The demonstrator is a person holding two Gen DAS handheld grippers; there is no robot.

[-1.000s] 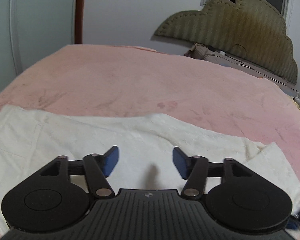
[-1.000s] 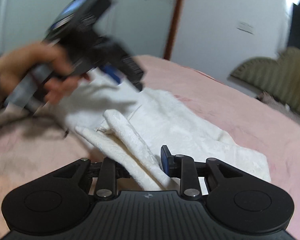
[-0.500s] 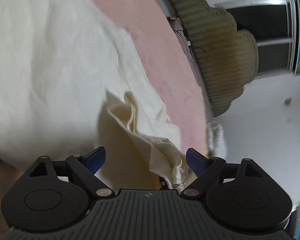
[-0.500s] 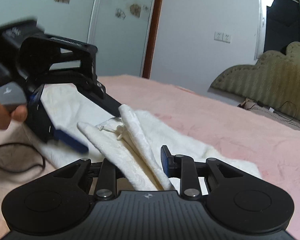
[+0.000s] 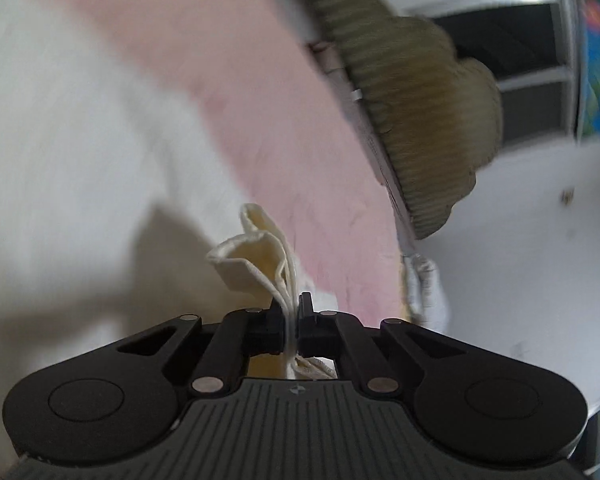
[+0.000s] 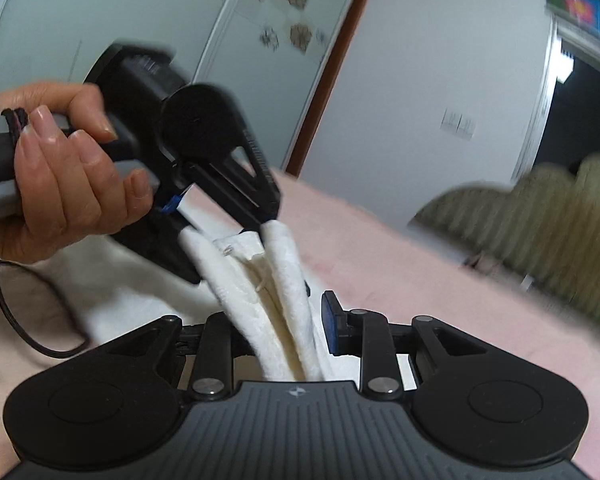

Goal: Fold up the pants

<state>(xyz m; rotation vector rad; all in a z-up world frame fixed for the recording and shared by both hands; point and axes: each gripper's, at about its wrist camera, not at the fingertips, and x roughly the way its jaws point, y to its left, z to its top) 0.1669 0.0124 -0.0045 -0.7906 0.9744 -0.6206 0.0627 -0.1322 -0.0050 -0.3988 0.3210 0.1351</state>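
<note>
Readable text: none, in either view.
Left gripper [image 6: 236, 200] housing: a line of raised lettering along its side — too blurred to read.
Right gripper [image 6: 288, 336] body: a small emblem just behind its jaws — a mark, no letters.

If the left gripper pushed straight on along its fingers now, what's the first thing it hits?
Probably the white pants themselves: the left gripper is shut on a bunched edge of them, having just closed, and more of the cloth lies just ahead on the pink bedspread. Depth is unclear in the blur.
</note>
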